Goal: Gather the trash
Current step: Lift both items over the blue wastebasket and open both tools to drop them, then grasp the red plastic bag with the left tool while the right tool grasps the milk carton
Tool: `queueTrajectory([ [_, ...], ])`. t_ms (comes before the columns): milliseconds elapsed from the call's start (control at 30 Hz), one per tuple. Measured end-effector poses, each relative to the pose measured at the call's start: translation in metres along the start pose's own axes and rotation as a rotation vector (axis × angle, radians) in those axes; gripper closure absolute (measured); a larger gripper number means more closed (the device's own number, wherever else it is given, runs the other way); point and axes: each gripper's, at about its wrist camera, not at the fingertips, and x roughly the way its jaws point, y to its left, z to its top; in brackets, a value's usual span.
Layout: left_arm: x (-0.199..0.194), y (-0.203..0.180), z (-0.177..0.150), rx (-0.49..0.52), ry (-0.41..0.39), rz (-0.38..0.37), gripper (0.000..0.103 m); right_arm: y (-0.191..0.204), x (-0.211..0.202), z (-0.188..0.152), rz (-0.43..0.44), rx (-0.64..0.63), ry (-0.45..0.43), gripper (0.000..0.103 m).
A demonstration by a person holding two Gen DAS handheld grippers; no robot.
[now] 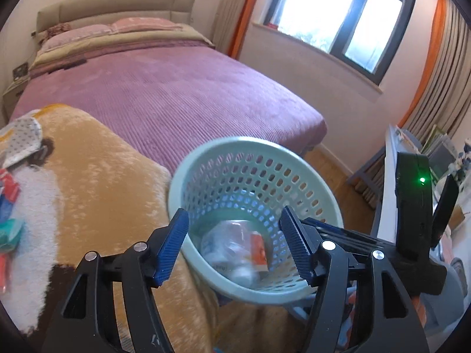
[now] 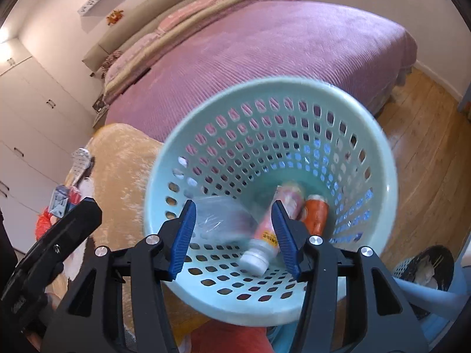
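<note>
A pale green perforated basket [image 1: 294, 158] [image 2: 388, 176] stands beside an orange plush blanket [image 1: 103, 176] [image 2: 123, 170]. Inside it lie a pink bottle with a white cap [image 2: 265, 235], an orange bottle [image 2: 316, 213] and a clear plastic bag [image 2: 217, 217] [image 1: 226, 241]. My left gripper [image 1: 235, 244] is open and empty above the basket's near rim. My right gripper [image 2: 234, 238] is open and empty over the basket's mouth. More wrappers [image 1: 8, 194] [image 2: 63, 203] lie on the blanket at the left.
A bed with a purple cover [image 1: 176, 88] [image 2: 279, 47] lies behind. A dark bin [image 2: 426, 267] stands on the wooden floor [image 2: 426, 147] at the right. White wardrobes [image 2: 29, 111] stand at the left. The other gripper's body [image 1: 412, 206] [image 2: 44, 264] is close by.
</note>
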Motion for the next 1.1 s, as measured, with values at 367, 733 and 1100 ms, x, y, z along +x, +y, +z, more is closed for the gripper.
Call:
queueTrajectory([
  [367, -0.100, 0.046, -0.018, -0.086, -0.182, 0.062, 0.040, 0.095, -0.037, -0.017, 0.069, -0.234, -0.096, 0.053],
  [733, -0.197, 0.143, -0.040, -0.194, -0.319, 0.394, 0.028, 0.232, -0.020, -0.048, 0.198, -0.506, -0.107, 0.053],
  [1100, -0.199, 0.249, -0.055, -0.351, -0.242, 0.553, 0.028, 0.338, 0.035, -0.050, 0.227, -0.734, -0.102, 0.038],
])
